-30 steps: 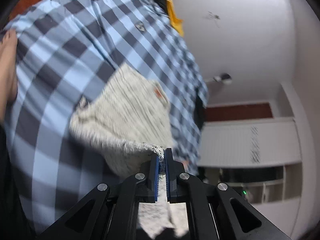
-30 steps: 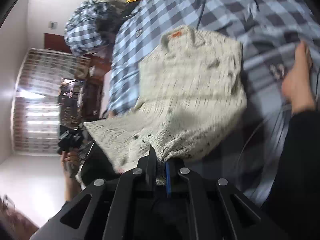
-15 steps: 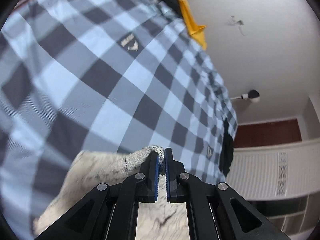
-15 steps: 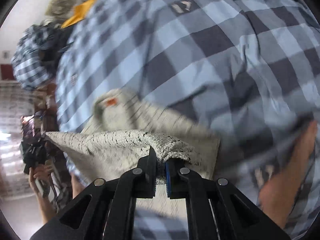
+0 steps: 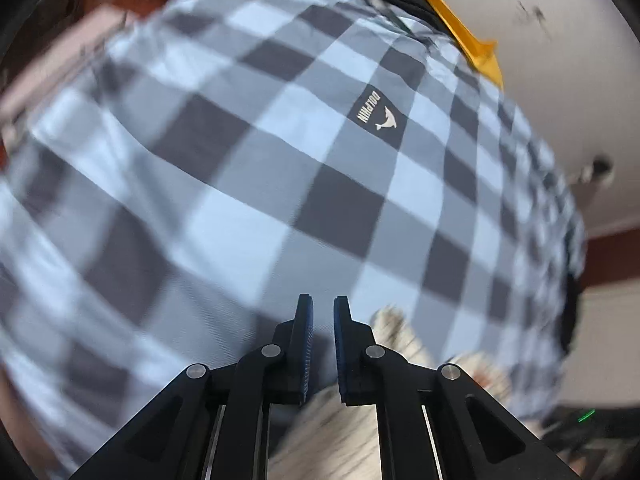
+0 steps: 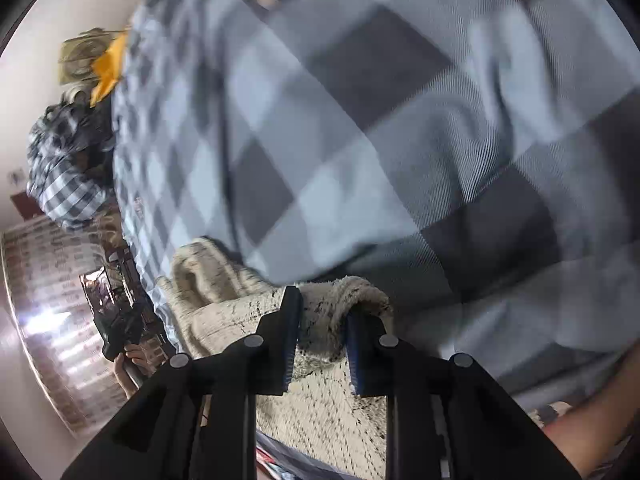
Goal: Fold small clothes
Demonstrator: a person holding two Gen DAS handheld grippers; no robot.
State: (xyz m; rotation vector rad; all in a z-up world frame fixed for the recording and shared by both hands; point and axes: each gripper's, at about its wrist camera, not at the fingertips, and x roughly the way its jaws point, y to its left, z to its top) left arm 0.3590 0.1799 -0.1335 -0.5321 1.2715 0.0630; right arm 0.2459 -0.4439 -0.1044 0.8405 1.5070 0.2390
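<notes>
A small cream speckled knit garment (image 6: 224,312) lies on the blue and grey checked bedspread (image 6: 360,128). My right gripper (image 6: 322,304) is open, its fingers standing either side of a raised fold of the garment (image 6: 320,320). My left gripper (image 5: 322,304) is open by a narrow gap with nothing between the pads; the blurred garment (image 5: 340,432) shows below and to the right of it, over the bedspread (image 5: 248,168).
A yellow cloth (image 5: 472,44) and a checked pillow (image 6: 64,168) lie at the bed's far end near the white wall. A bare leg (image 6: 592,420) is at the right view's lower right. A person's hand holding a dark device (image 6: 124,344) is at the left.
Both grippers have opened and let go of the garment's edge, which now rests on the bedspread. Both have dropped closer to the bed.
</notes>
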